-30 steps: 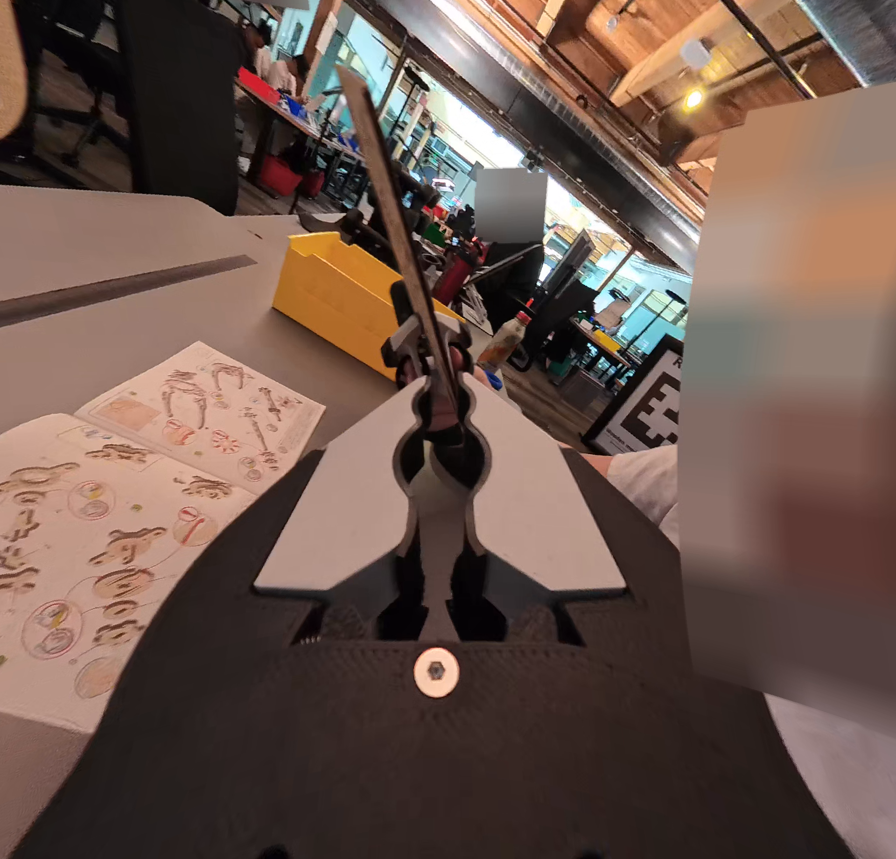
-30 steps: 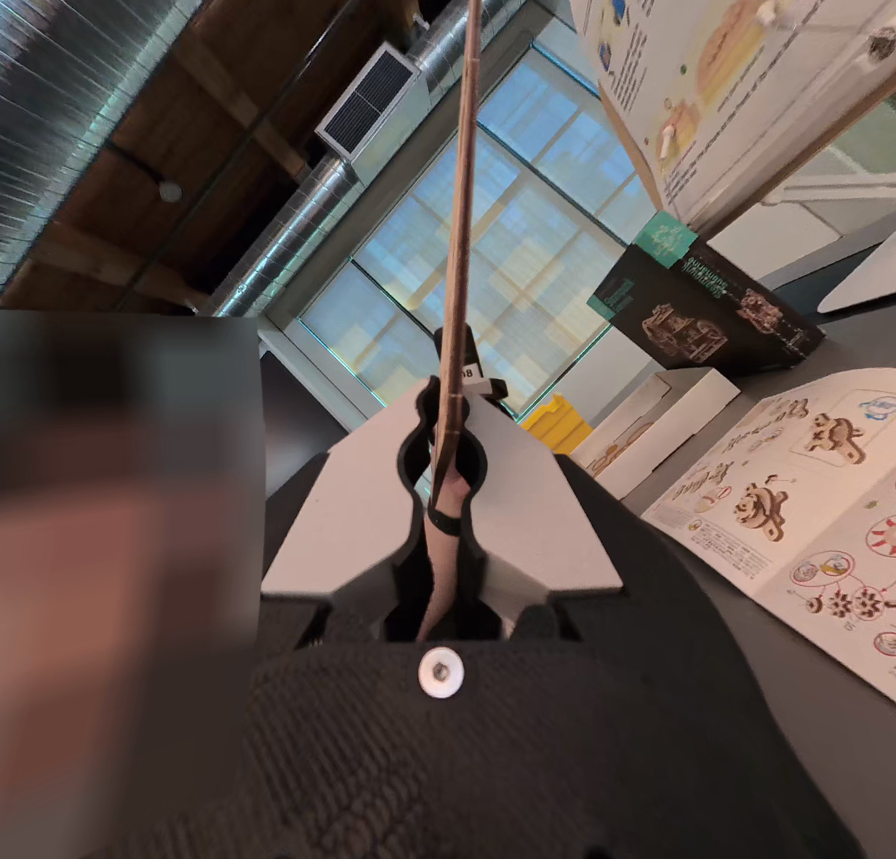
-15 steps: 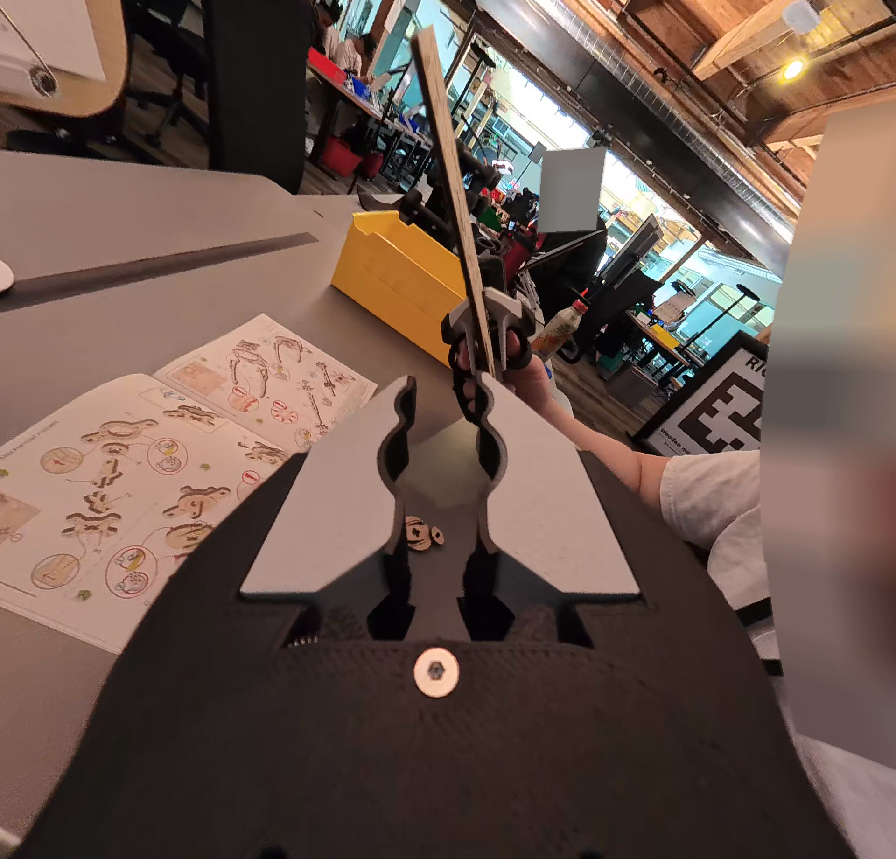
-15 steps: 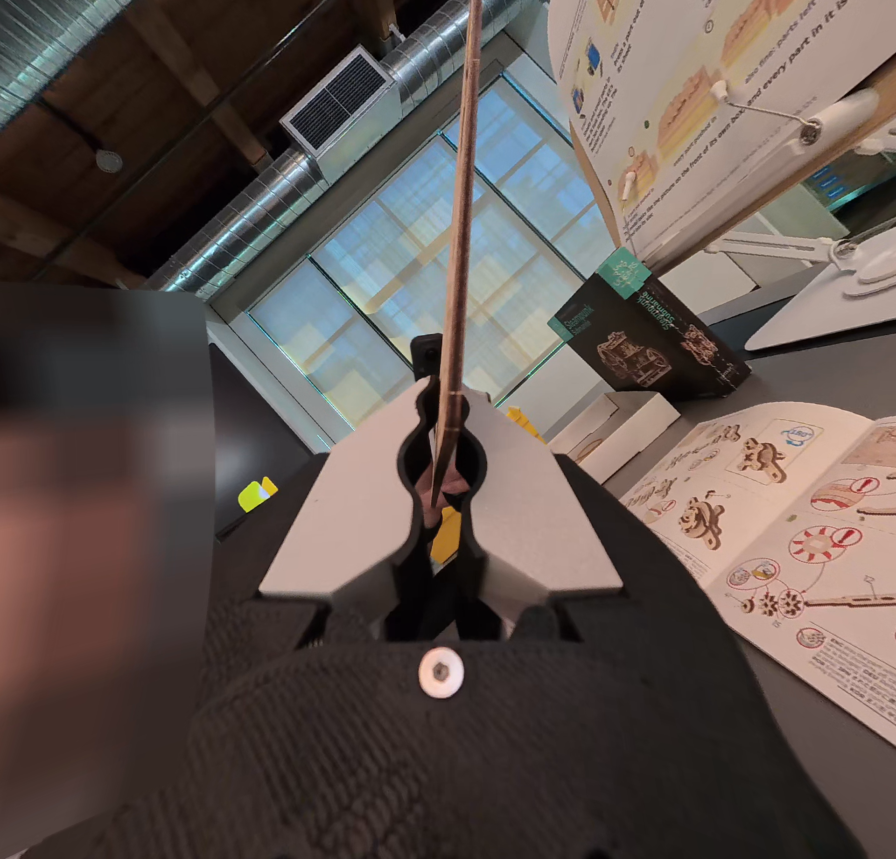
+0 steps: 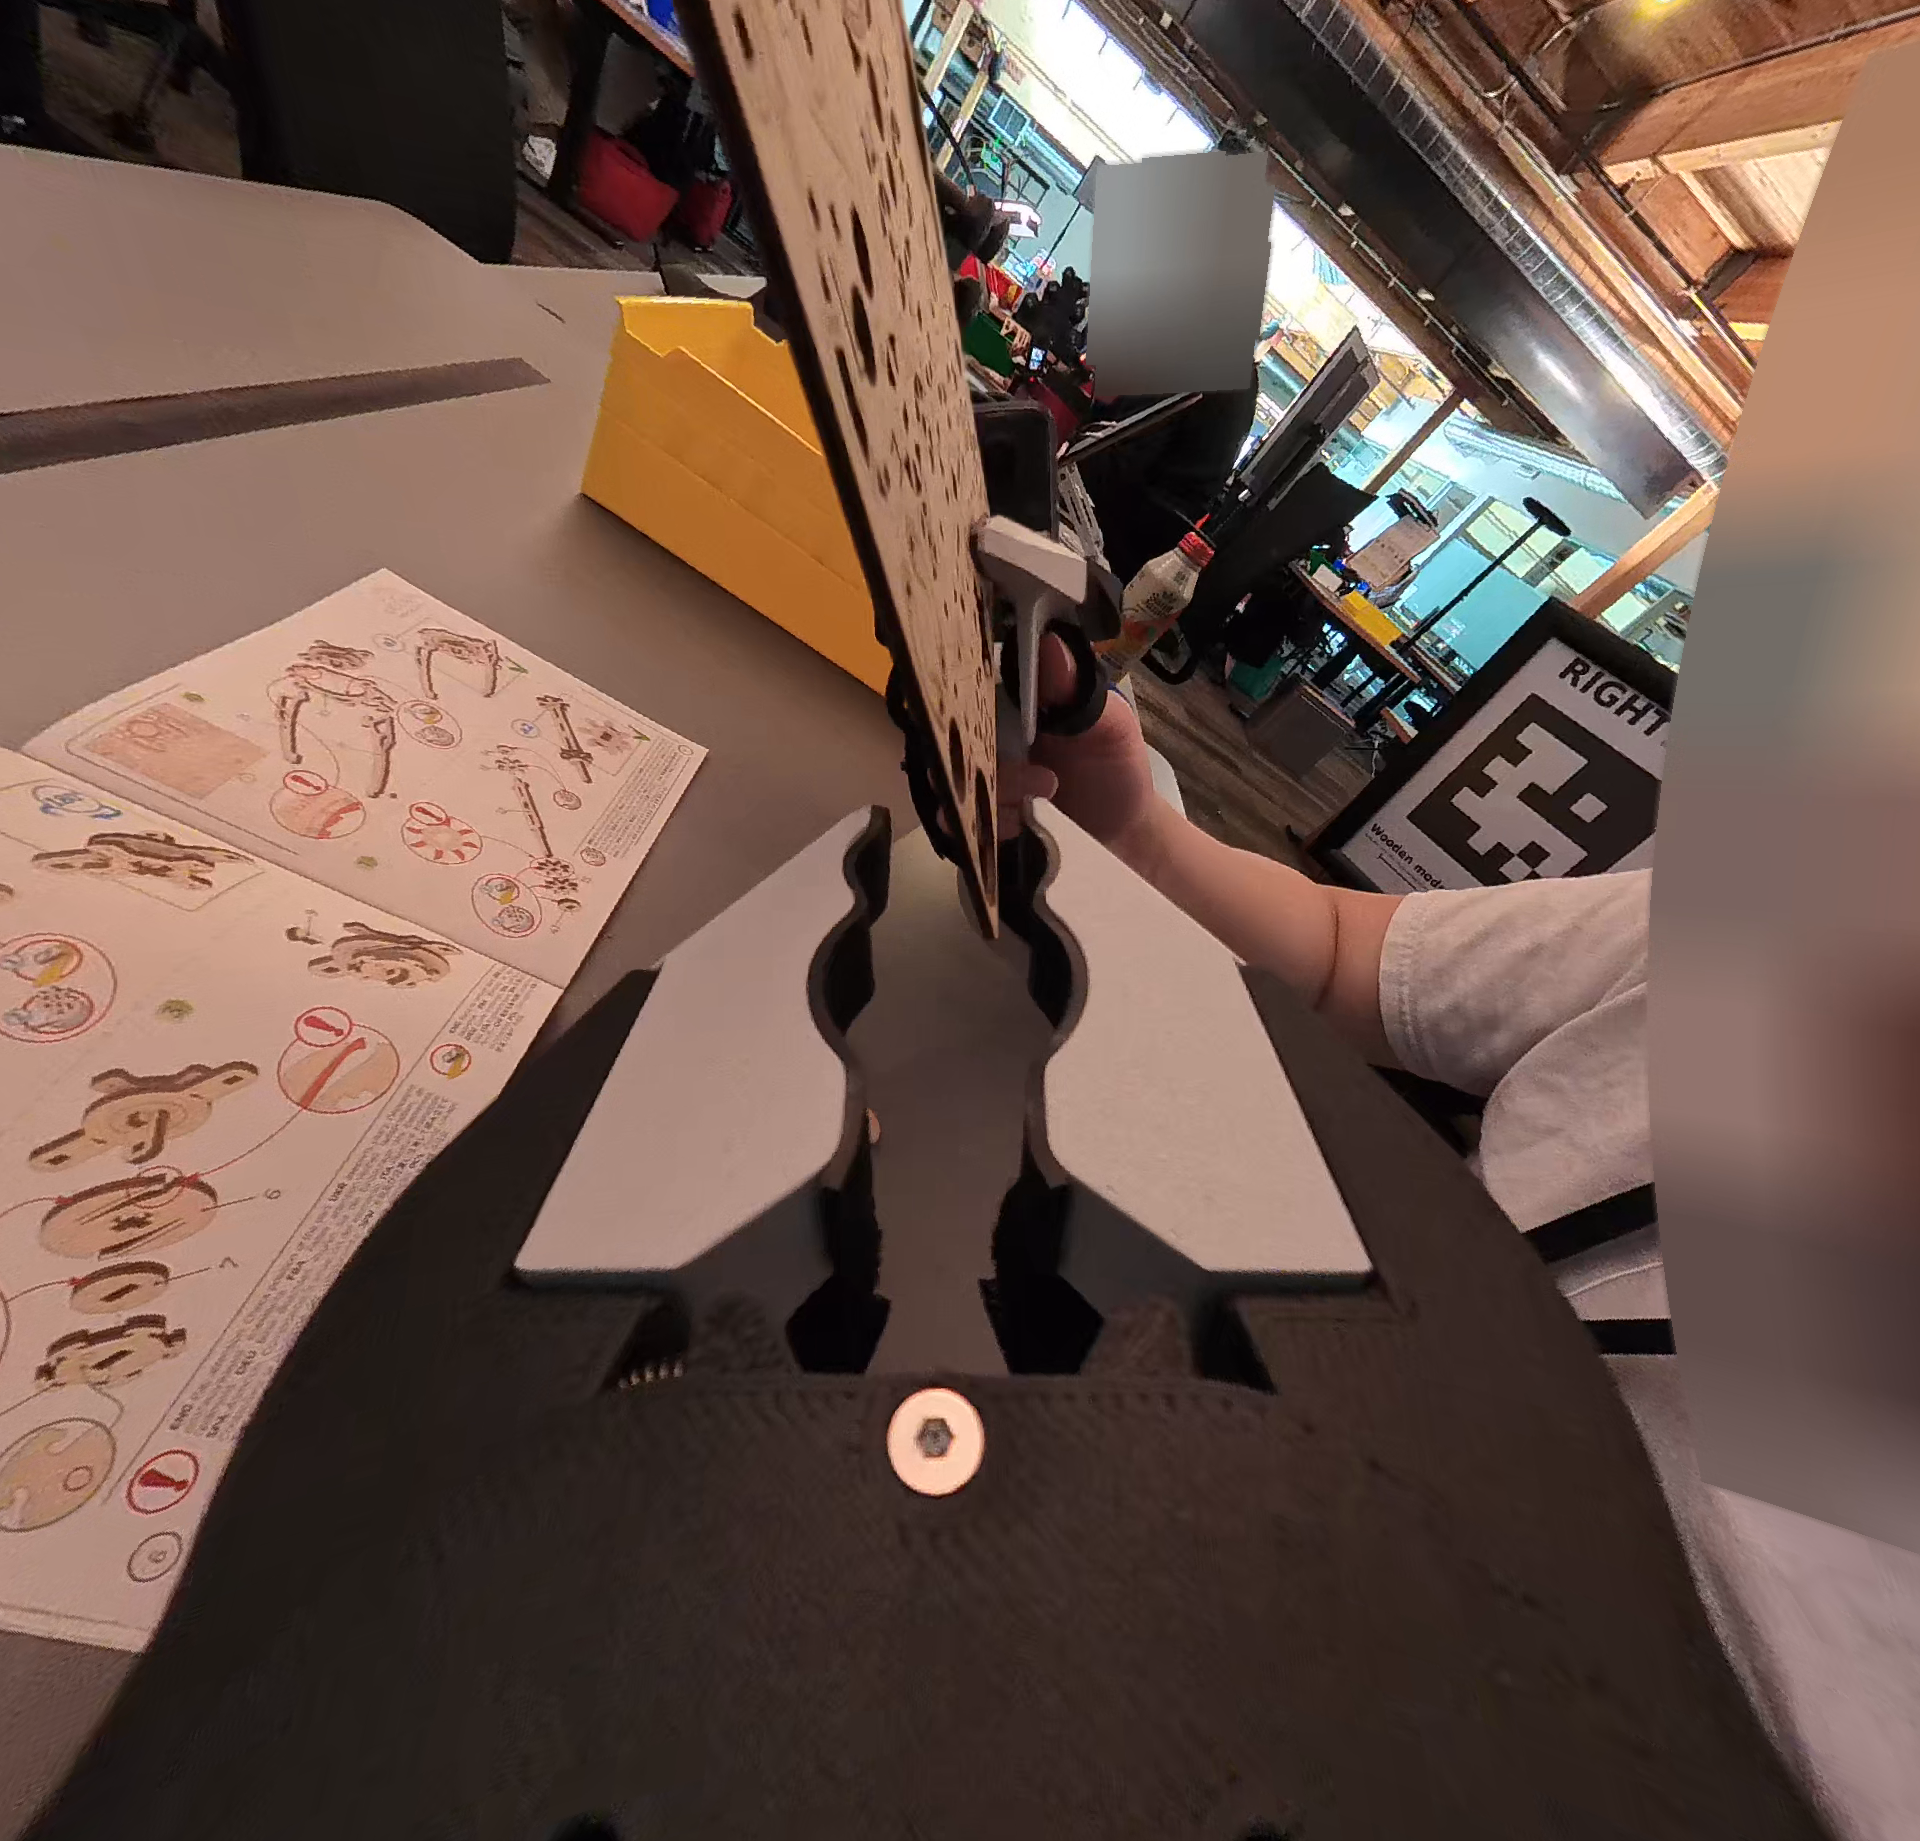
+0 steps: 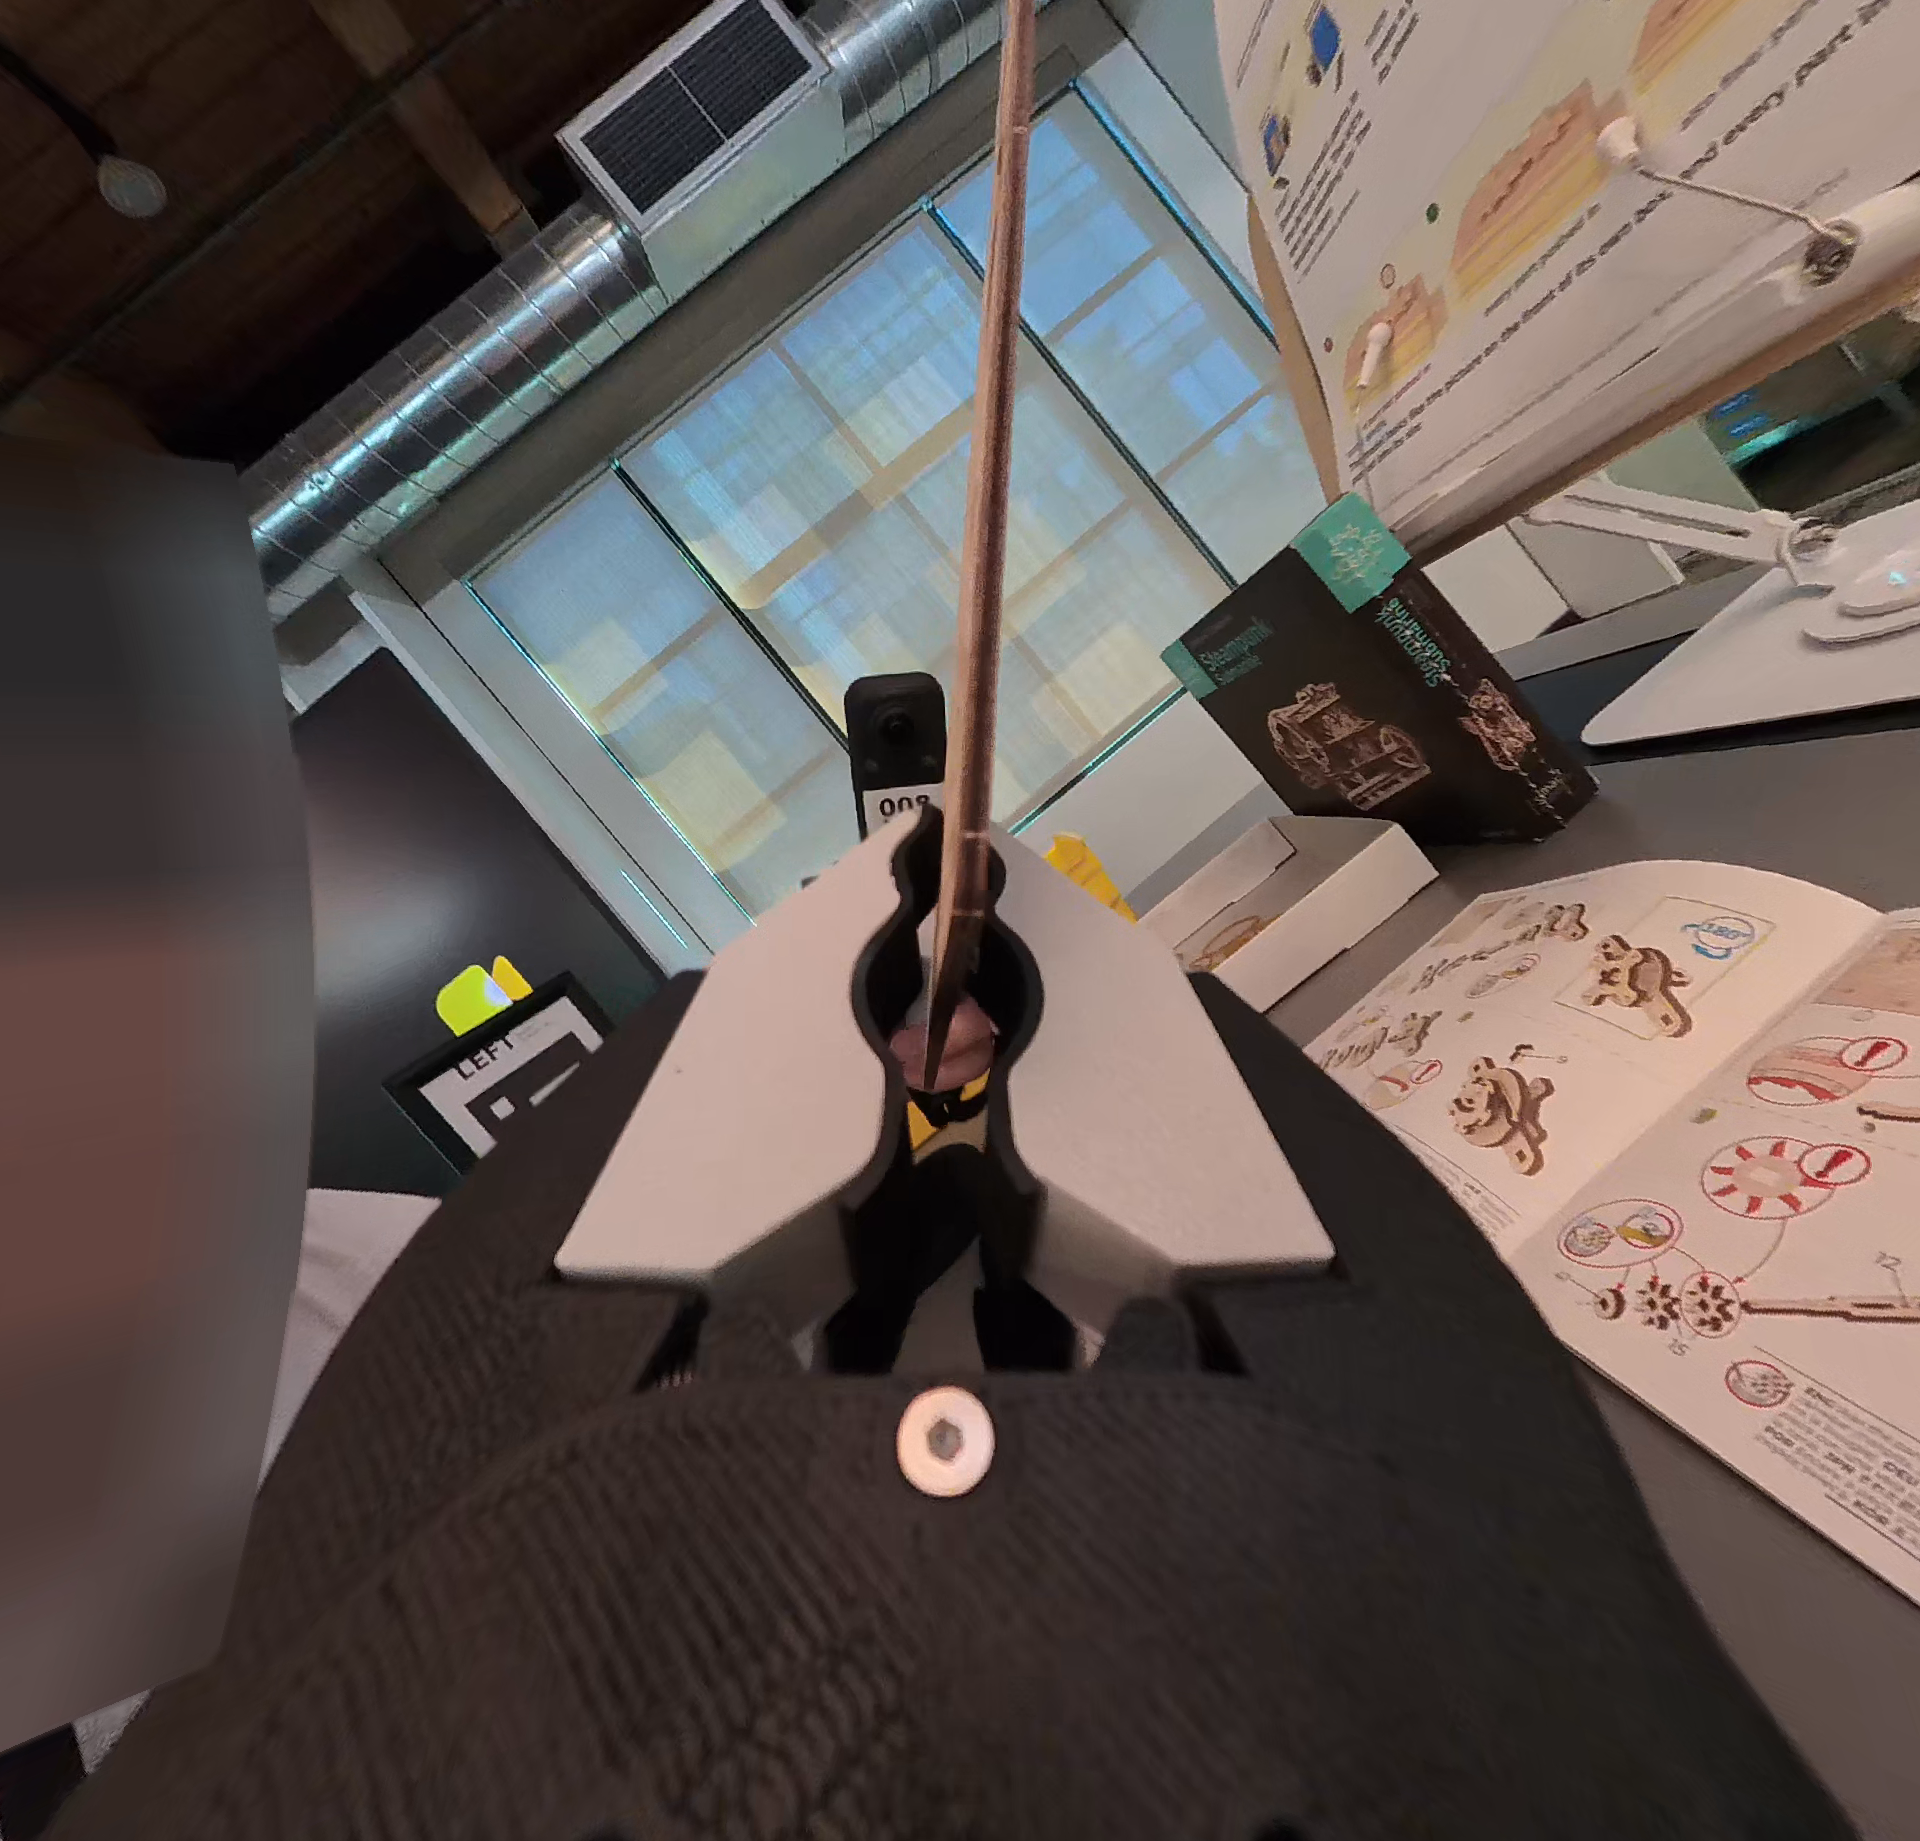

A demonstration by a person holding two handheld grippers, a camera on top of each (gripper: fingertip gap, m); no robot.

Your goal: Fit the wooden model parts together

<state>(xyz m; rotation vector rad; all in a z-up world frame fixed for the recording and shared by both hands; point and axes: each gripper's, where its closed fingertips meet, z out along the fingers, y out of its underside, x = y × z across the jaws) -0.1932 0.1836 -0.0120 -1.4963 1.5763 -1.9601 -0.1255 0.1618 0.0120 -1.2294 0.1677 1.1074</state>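
Observation:
A thin wooden sheet (image 5: 852,233) of laser-cut model parts stands tilted above the grey table (image 5: 312,461). My right gripper (image 6: 961,856) is shut on its lower edge; in the right wrist view the sheet (image 6: 997,337) shows edge-on, rising to the top of the frame. In the left wrist view the right gripper (image 5: 1029,628) grips the sheet from behind. My left gripper (image 5: 956,835) is open and empty. The sheet's lower corner hangs in its gap, close to the right finger (image 5: 1143,1043).
An open instruction booklet (image 5: 312,856) lies on the table to the left, also in the right wrist view (image 6: 1662,1064). A yellow bin (image 5: 717,461) stands behind the sheet. A black box (image 6: 1371,690), a white box (image 6: 1278,898) and a person's forearm (image 5: 1247,908) are nearby. Some 8 cm of space lies between my two pairs of fingers.
My left gripper has opened and let go of the sheet. The sheet has turned so its cut face shows in the left wrist view. My right gripper has kept hold.

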